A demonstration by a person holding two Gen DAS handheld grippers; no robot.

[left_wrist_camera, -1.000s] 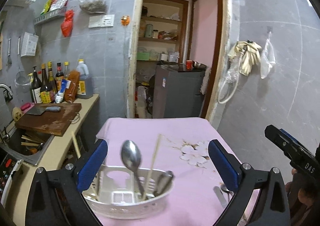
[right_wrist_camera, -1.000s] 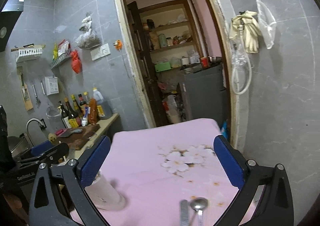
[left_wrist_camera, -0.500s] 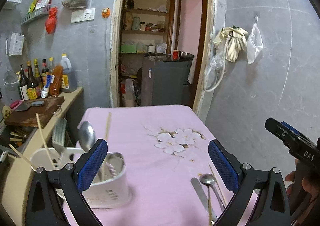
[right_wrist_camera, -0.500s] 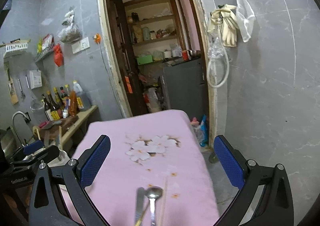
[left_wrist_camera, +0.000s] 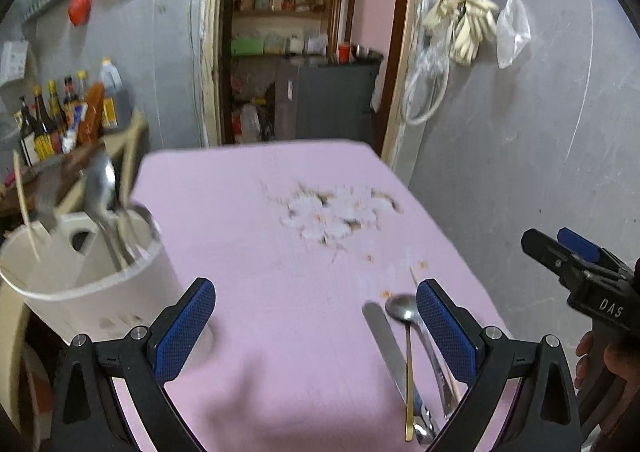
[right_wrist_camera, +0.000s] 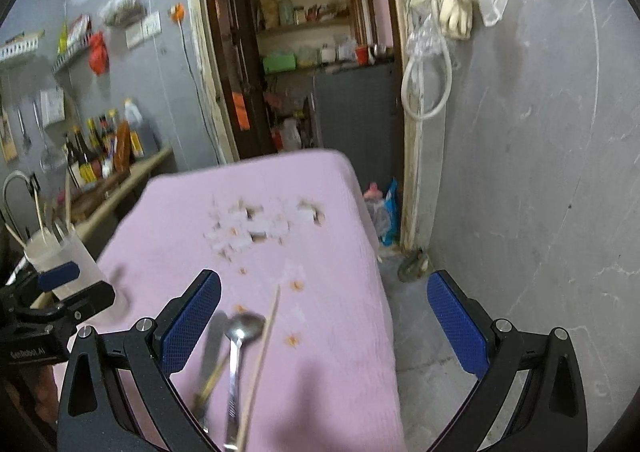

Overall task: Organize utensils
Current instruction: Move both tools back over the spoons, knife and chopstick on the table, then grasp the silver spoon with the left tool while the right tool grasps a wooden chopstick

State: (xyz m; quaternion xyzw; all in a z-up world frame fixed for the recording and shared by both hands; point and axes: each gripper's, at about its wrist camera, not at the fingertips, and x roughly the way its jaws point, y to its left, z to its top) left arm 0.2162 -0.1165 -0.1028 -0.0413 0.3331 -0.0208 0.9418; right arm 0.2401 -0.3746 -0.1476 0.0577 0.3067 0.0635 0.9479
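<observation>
Both views have swung right since a second ago, putting the holder at the table's left edge. Left gripper and right gripper hang spread and empty; spoon, knife and chopstick lie near the right edge.

A table covered by a pink cloth with a white flower print is seen from its near edge. A white plastic utensil holder is stood at the left edge, with a steel spoon and wooden chopsticks held upright in it. Near the right edge, towards the near right corner, a flat steel knife, a gold-handled steel spoon and a pale wooden chopstick are laid side by side, close together.
</observation>
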